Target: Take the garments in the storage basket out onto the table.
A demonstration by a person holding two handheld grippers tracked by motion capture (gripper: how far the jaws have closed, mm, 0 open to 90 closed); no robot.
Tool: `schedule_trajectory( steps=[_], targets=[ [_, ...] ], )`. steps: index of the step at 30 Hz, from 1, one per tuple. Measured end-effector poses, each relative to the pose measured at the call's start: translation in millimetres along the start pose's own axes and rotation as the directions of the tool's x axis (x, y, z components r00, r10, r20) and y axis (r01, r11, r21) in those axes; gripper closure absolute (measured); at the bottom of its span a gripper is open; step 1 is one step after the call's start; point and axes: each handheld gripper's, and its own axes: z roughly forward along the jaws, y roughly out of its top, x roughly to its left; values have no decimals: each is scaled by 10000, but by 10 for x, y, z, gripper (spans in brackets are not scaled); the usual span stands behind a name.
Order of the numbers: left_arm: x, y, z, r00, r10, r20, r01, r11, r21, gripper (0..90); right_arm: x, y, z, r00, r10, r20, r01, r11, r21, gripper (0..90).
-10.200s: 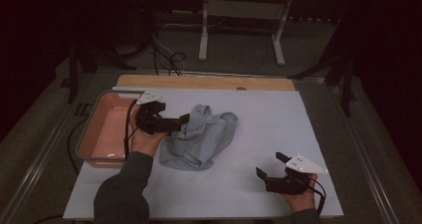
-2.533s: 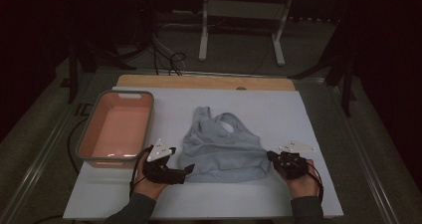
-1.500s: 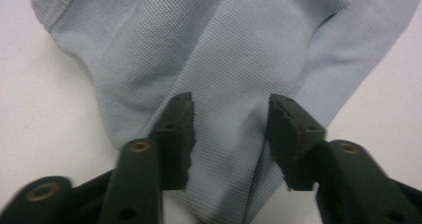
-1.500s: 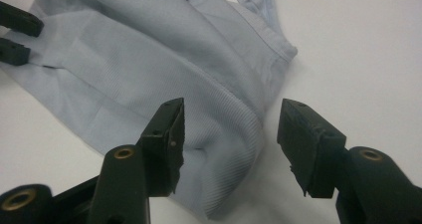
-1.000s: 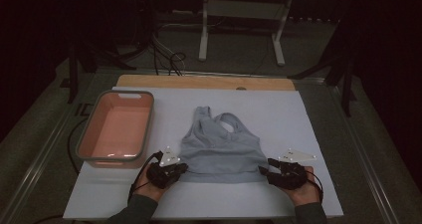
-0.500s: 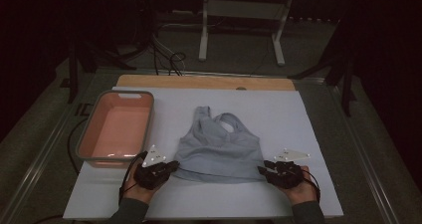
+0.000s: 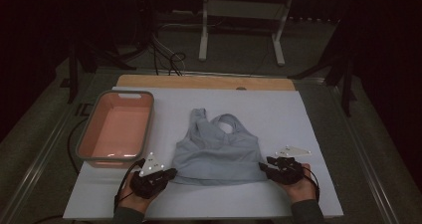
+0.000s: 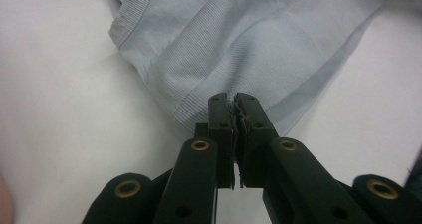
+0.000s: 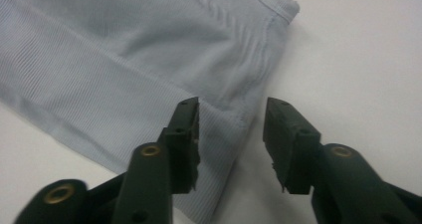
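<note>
Grey-blue ribbed fabric of a crop top [image 7: 218,152] lies flat on the white sheet [image 7: 308,114], straps pointing away from the person. At the top's near left corner the left gripper [image 7: 168,173] has its jaws pressed together; whether they pinch the hem just at their tips I cannot tell. At the top's near right corner the right gripper [image 7: 263,167] stands spread, its jaws just opening, astride the hem. Left of the top, farther back, sits a pink tub [image 7: 87,134].
</note>
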Motion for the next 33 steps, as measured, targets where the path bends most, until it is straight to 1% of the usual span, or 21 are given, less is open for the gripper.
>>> schedule_trajectory(
  steps=[5,7,9,10,12,13,14,16,19,20,21,22,24,25,26,27,28,29,30,31,33],
  targets=[
    [-69,-107,-79,9999,-45,107,42,9996,288,875,-25,0,-16,9999,143,68,-143,9999,-55,582],
    [-92,-142,-97,9998,50,213,-60,9988,482,874,-27,1,-18,9998,162,102,-162,9998,-80,568],
    [-95,-154,-101,9996,26,297,-39,9991,412,855,-22,6,-17,9999,161,56,-160,9998,-103,549],
    [-87,-145,-99,9996,-7,282,-2,9996,299,819,-17,10,-15,9998,174,34,-174,9998,-114,541],
    [-58,-119,-95,9989,-74,473,74,10000,1,757,-6,21,-4,9998,177,34,-176,9997,-146,521],
    [-53,-104,-87,9988,-105,480,113,9998,-173,723,-1,28,3,9998,189,45,-188,9997,-134,511],
    [-48,-88,-69,9988,-120,481,132,9996,-258,694,3,35,11,9998,201,69,-200,9997,-136,502],
    [-44,-57,-5,9978,-84,653,108,9993,-357,667,4,48,27,9996,249,100,-247,9996,-166,475],
    [-73,-1,124,9965,72,832,-50,9996,-274,619,3,67,45,9991,381,201,-377,9991,-214,426],
    [-73,-1,124,9965,72,832,-50,9996,-274,603,3,67,45,9991,381,201,-377,9991,-214,426],
    [-102,21,186,9962,217,842,-199,9996,-224,603,2,70,49,9989,407,239,-401,9989,-230,409],
    [-119,30,212,9965,281,783,-268,9995,-182,563,-2,76,53,9985,447,300,-440,9987,-243,392],
    [-134,43,251,9979,386,514,-377,9991,-177,505,-9,83,65,9981,480,398,-469,9985,-269,388],
    [-135,49,260,9983,419,401,-411,9990,-200,488,-11,86,72,9978,527,398,-518,9983,-253,388],
    [-131,61,275,9990,409,181,-404,9989,-248,472,-12,88,79,9979,544,364,-536,9983,-242,395],
    [-122,71,290,9992,403,75,-401,9989,-255,445,-12,89,92,9979,523,371,-516,9985,-193,425],
    [-113,79,300,9990,453,-32,-453,9988,-198,443,-7,89,105,9982,491,332,-486,9987,-155,445],
    [-105,88,329,9987,477,-188,-479,9988,-106,448,3,89,112,9976,580,366,-577,9983,-74,460],
    [-105,92,357,9970,649,-428,-647,9979,64,469,7,91,129,9977,549,409,-549,9985,-26,476],
    [-111,94,392,9944,824,-656,-806,9963,290,524,10,93,141,9973,591,440,-592,9982,21,491],
    [-114,92,456,9914,1041,-797,-983,9925,728,630,1,97,157,9966,667,474,-670,9977,57,520]
  ],
)
